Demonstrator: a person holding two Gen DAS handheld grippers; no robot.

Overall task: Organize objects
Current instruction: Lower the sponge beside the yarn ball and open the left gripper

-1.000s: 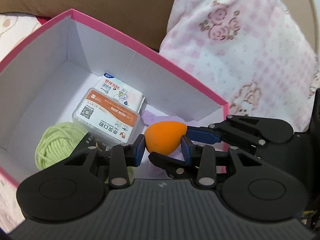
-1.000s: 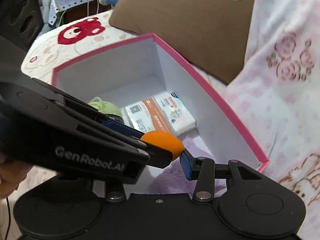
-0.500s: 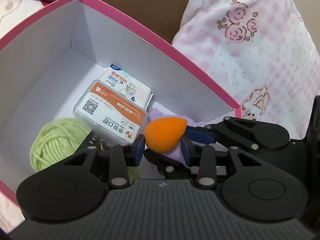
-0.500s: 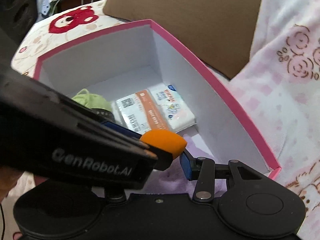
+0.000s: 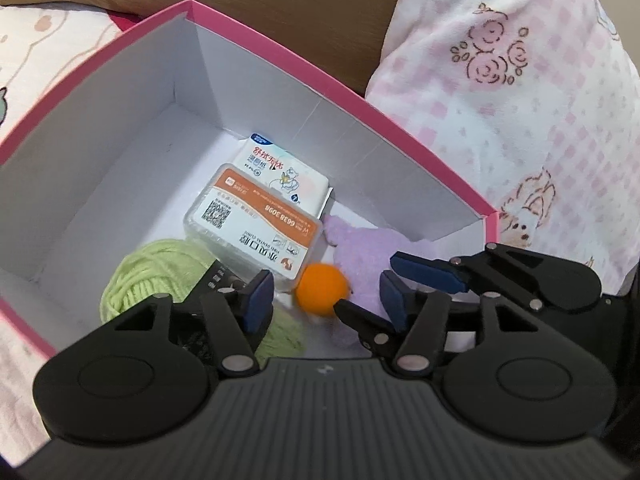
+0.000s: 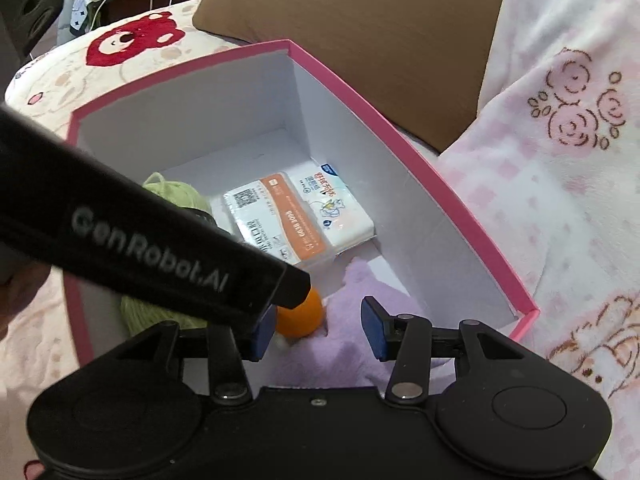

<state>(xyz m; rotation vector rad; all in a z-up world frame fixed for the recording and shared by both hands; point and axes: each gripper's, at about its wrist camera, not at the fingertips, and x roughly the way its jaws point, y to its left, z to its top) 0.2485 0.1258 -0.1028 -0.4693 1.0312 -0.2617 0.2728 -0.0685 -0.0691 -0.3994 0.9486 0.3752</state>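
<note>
While the left tool (image 5: 326,300) spreads its jaws, the orange sponge (image 5: 322,294) lies free between them inside the pink box (image 5: 360,108), beside purple cloth (image 5: 368,252). Likewise, the right tool (image 6: 316,332) is opening, gripping nothing.

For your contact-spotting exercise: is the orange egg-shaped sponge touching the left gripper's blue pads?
Apart. The left wrist view shows the orange egg-shaped sponge lying in the box, with gaps to both pads of the opening left gripper.
</note>
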